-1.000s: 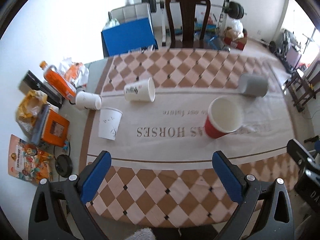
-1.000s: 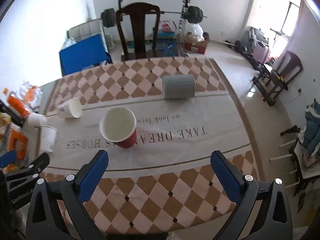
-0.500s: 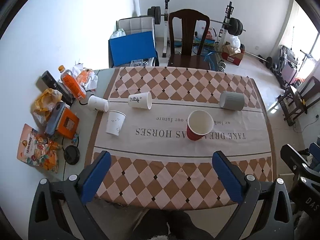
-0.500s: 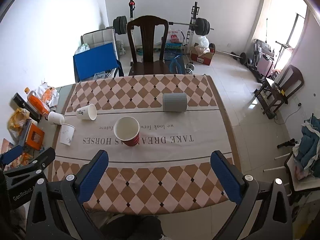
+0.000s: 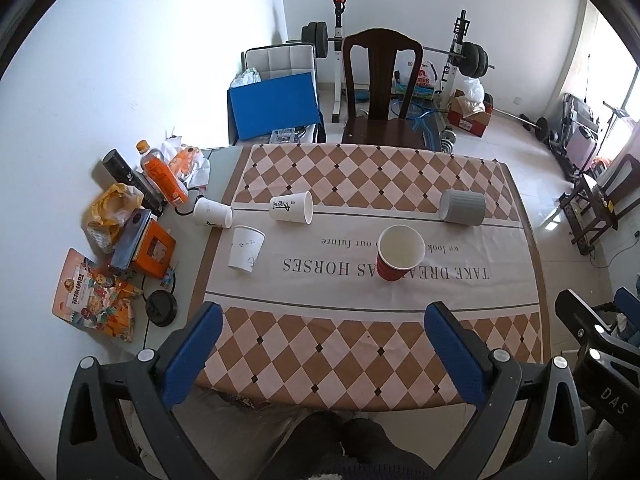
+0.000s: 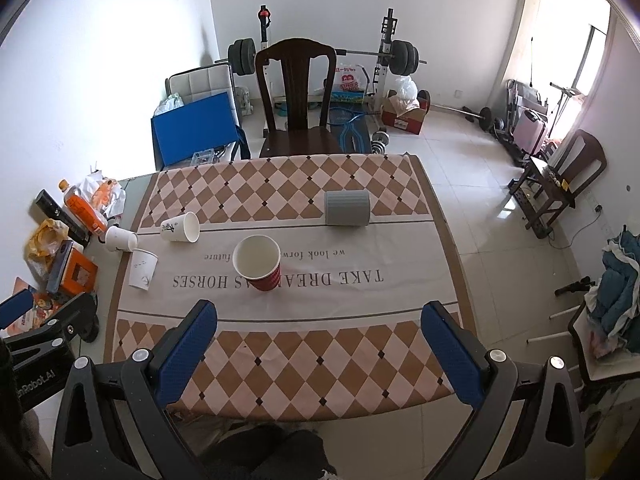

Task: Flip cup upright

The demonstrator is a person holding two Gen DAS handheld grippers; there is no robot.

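Around red cup: toppled paper cups.

White-walled room, pale tiled floor. Dark wooden chair at the table's far edge; barbell rack behind the chair; bright window to its right.

Both grippers have pulled up and back from the table over the last second. The left gripper, jaws spread wide, has gone from low over the near edge of the checkered tablecloth to high enough that the whole table shows. The right gripper, equally wide, has risen alike. The red paper cup, upright, now looks smaller and farther in both views.
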